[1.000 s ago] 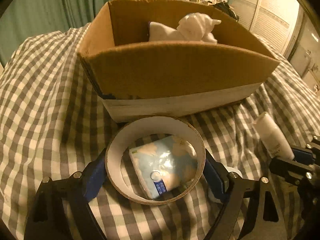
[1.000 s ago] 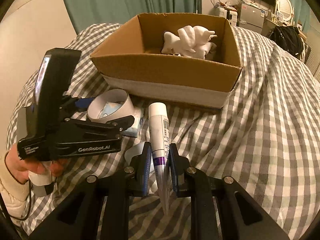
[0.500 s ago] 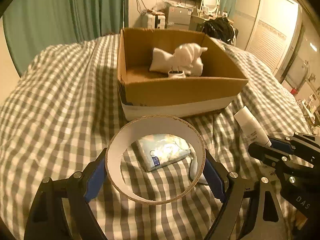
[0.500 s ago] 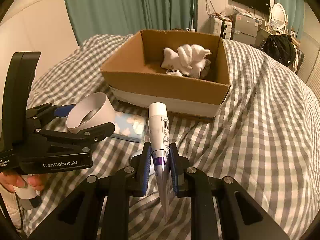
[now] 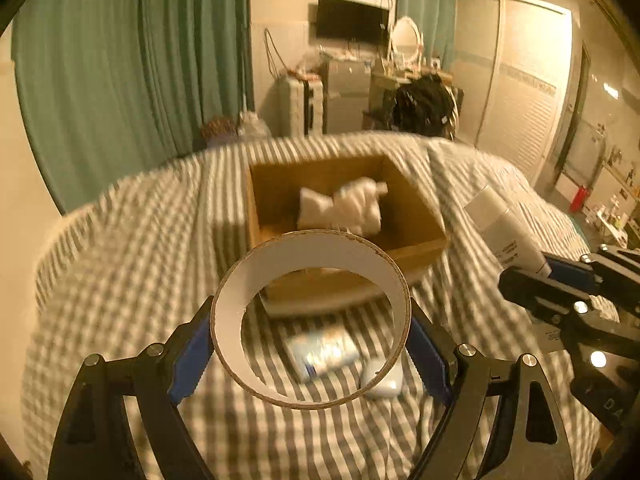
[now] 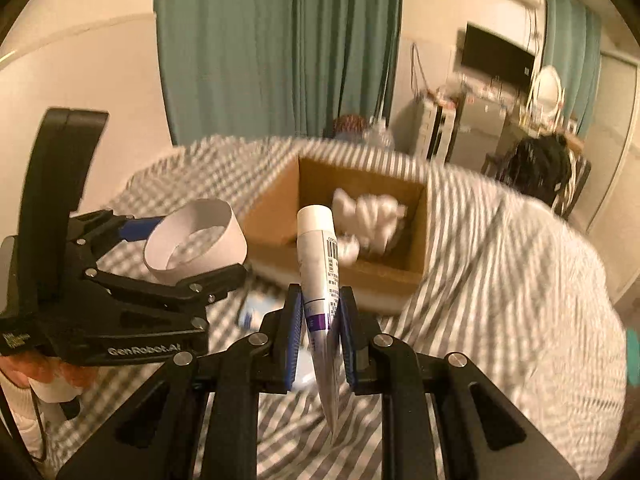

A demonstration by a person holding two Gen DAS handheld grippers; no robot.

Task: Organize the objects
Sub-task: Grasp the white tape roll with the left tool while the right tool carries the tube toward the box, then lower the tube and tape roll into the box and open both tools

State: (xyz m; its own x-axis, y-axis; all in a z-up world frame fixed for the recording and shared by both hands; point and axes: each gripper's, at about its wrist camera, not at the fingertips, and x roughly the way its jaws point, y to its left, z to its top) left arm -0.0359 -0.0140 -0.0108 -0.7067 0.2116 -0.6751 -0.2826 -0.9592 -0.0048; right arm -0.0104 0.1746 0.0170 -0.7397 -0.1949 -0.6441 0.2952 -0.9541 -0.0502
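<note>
The left gripper (image 5: 310, 354) clamps a cardboard ring (image 5: 312, 248); beyond it sits a cardboard box (image 5: 420, 216), a tube (image 5: 506, 232) rightward.

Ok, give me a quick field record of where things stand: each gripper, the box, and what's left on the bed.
left gripper: shut on cardboard ring, held clear of the bed
right gripper: shut on white tube, cap end pointing away
cardboard box: open, on checked bedspread
in box: white bundle
left on bed: blue packet, small white item beside it
picture quality: blurred
</note>
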